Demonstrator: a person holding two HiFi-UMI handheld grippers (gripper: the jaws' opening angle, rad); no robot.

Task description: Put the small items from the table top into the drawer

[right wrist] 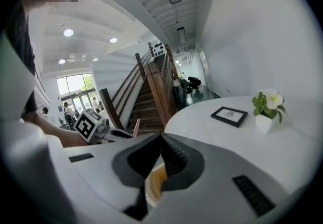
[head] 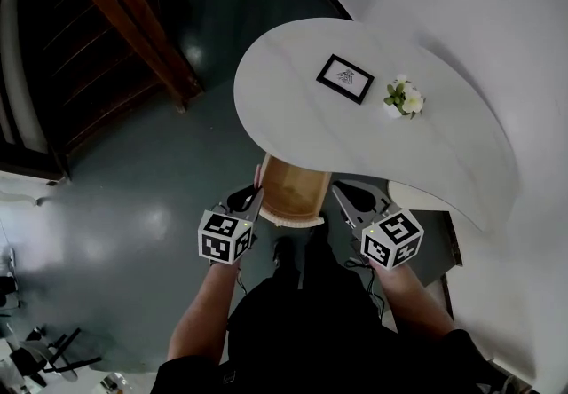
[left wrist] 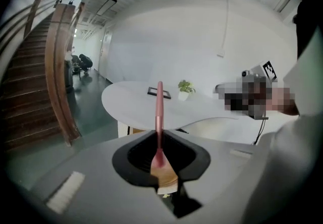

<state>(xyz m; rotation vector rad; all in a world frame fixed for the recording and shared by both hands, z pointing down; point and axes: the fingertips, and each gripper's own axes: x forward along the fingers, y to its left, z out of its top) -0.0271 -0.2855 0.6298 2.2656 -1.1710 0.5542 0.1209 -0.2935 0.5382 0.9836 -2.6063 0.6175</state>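
1. Step in hand, likely: setting the pink stick into the open drawer.
2. Left claw clamped narrow on the stick's lower end, shaft upright above the jaws; held just beside the drawer's left front corner, not yet over it.
3. Right claw pinched together on nothing, hovering by the drawer's right front corner.
4. Best to carry the stick over the wooden bottom, tip it flat, lower it, then part the jaws; dropped upright, likely to bounce or lodge on the front wall.
5. Mind the desk rim overhanging the drawer's back: only the front part open from above.
6. Well back on the desk, picture frame and flower pot, clear of the path; bare floor to the left for swinging out.
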